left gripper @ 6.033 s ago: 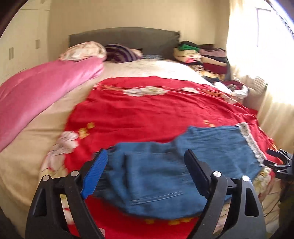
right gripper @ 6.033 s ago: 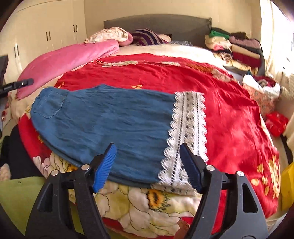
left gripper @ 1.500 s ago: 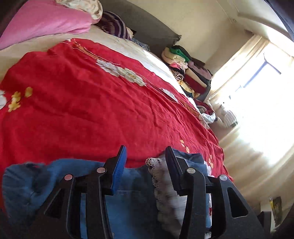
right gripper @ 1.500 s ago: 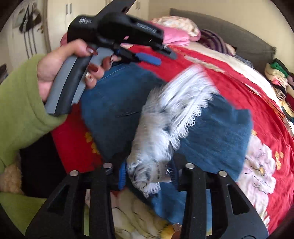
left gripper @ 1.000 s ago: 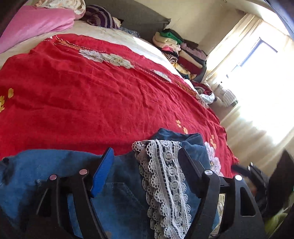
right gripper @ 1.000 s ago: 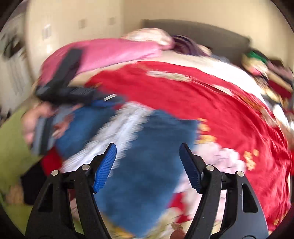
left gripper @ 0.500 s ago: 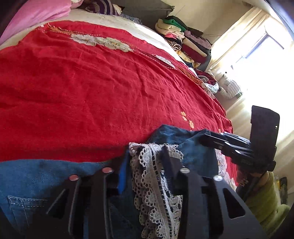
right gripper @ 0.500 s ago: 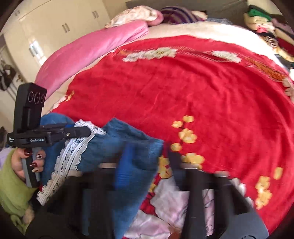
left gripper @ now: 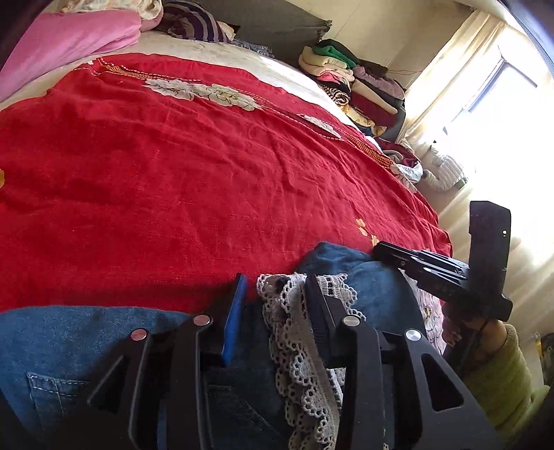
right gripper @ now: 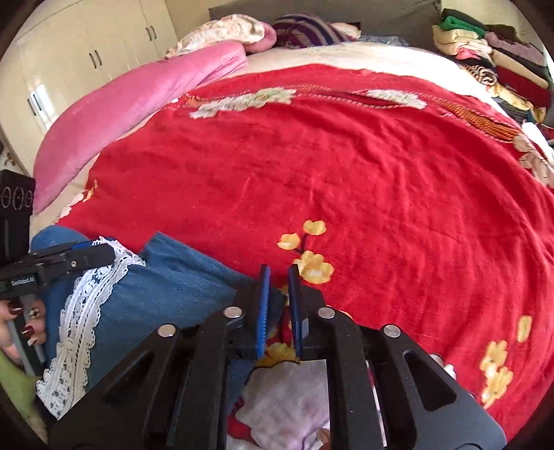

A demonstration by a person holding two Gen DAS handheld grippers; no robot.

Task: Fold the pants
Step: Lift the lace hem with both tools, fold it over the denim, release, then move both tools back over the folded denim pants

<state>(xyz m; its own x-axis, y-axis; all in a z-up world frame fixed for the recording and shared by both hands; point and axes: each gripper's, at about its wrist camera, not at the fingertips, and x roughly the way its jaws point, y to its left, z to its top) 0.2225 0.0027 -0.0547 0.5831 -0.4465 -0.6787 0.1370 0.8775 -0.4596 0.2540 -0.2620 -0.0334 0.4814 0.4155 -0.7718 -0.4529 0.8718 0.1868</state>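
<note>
Blue denim pants (left gripper: 86, 346) with a white lace hem (left gripper: 297, 349) lie folded over at the near edge of the red bedspread (left gripper: 173, 173). My left gripper (left gripper: 275, 294) is shut on the lace hem and the denim beneath it. In the right wrist view the pants (right gripper: 162, 294) and their lace hem (right gripper: 79, 318) lie at the lower left. My right gripper (right gripper: 278, 294) is nearly closed at the fold's right edge; a thin bit of denim sits between its blue pads (right gripper: 263, 304). The left gripper (right gripper: 93, 256) shows there pinching the lace.
A pink quilt (right gripper: 131, 114) lies along the left side of the bed. Stacked folded clothes (left gripper: 349, 79) sit at the far right by the grey headboard (left gripper: 270, 24). Wardrobe doors (right gripper: 86, 52) stand at the left. A bright curtained window (left gripper: 491, 104) is at the right.
The pants were folded, lace hem brought over the waist. Both grippers opened a second ago, then closed again: left on the lace, right on the fold's right edge.
</note>
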